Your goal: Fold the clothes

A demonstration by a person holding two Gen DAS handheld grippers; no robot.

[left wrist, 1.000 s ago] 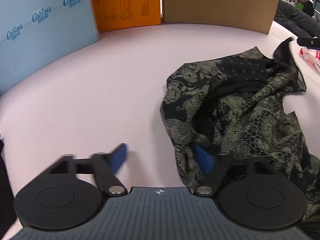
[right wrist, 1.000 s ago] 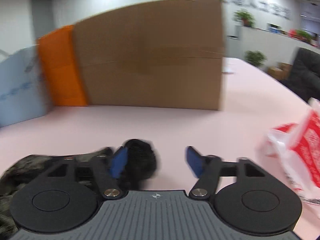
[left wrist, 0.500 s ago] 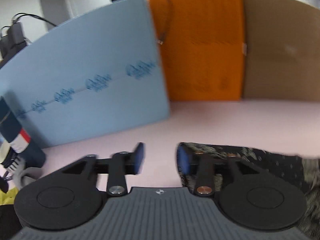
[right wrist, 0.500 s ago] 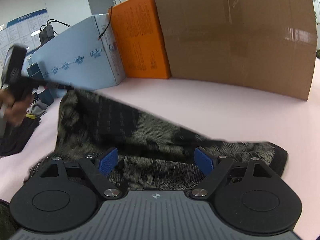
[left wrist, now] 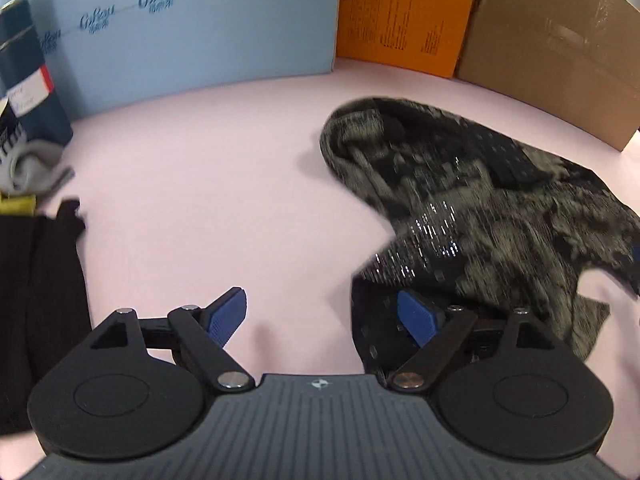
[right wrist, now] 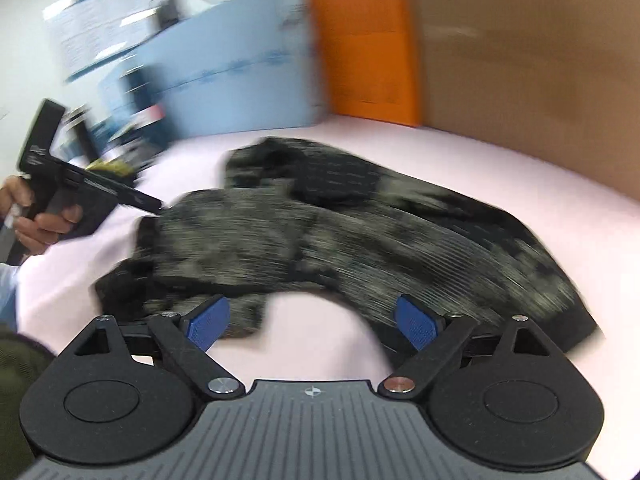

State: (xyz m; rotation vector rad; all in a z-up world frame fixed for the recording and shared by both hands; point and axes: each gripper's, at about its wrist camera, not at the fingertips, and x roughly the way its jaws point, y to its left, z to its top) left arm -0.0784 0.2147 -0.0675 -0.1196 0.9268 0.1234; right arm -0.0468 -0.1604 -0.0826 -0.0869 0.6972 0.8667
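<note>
Spreading patterned garment (left wrist: 472, 200) flat on counter (left wrist: 200, 184) first — left gripper (left wrist: 320, 316), right gripper (right wrist: 312, 320) released, jaws just widened, gripping nothing.

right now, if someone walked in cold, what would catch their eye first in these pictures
The dark patterned garment lies crumpled on the pink table, right of the middle in the left wrist view. Behind it stand a blue box, an orange box and a brown cardboard box in a row. Nearest the lens, the left hand-held gripper has just been opening, with bare table between its blue pads; black cloth lies at the left edge.
</note>
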